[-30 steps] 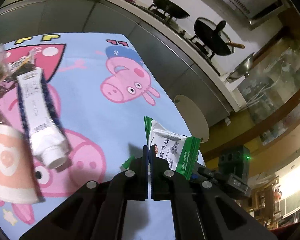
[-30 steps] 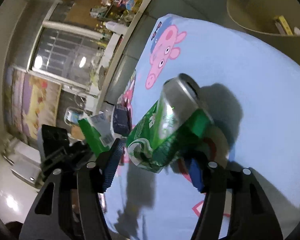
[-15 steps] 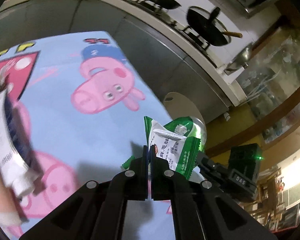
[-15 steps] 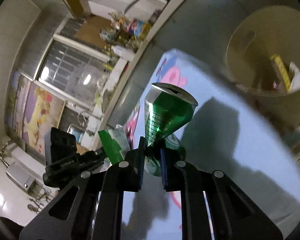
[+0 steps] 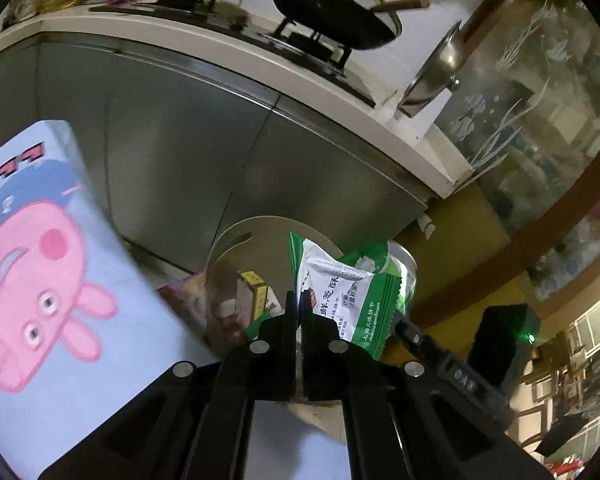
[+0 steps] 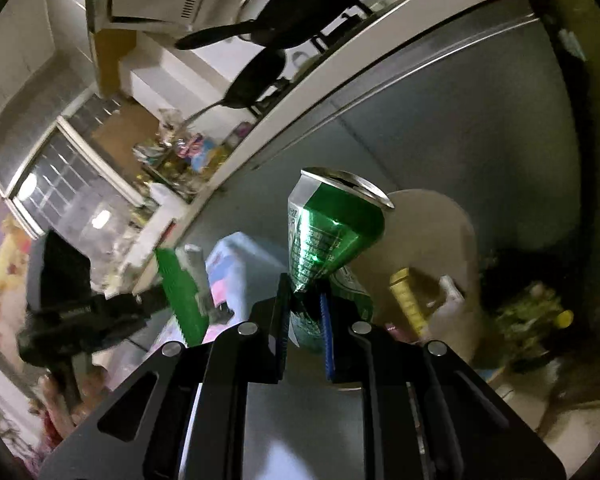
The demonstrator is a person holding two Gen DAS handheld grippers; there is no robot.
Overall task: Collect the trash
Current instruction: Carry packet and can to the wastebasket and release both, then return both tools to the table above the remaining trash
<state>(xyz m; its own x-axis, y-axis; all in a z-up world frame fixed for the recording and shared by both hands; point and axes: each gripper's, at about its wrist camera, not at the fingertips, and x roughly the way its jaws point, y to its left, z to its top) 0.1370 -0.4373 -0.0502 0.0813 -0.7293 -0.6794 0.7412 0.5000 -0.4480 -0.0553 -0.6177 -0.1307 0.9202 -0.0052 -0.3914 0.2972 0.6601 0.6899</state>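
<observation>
Biggest thing around was the steel-fronted kitchen counter [image 5: 228, 148] with two black woks [image 5: 336, 20] up on the stove. Below it, the light-blue cartoon-pig tablecloth [image 5: 40, 264] covered the table, and just past its edge stood a round beige trash bin [image 6: 432, 232] with a yellow box [image 6: 408, 300] already inside. The right gripper [image 6: 305, 320] was clamped on a crushed green drink can [image 6: 332, 236], held up by the bin. The left gripper [image 5: 299, 316] was pinched tight on a green-and-white snack wrapper [image 5: 340, 292], over the bin's opening.
</observation>
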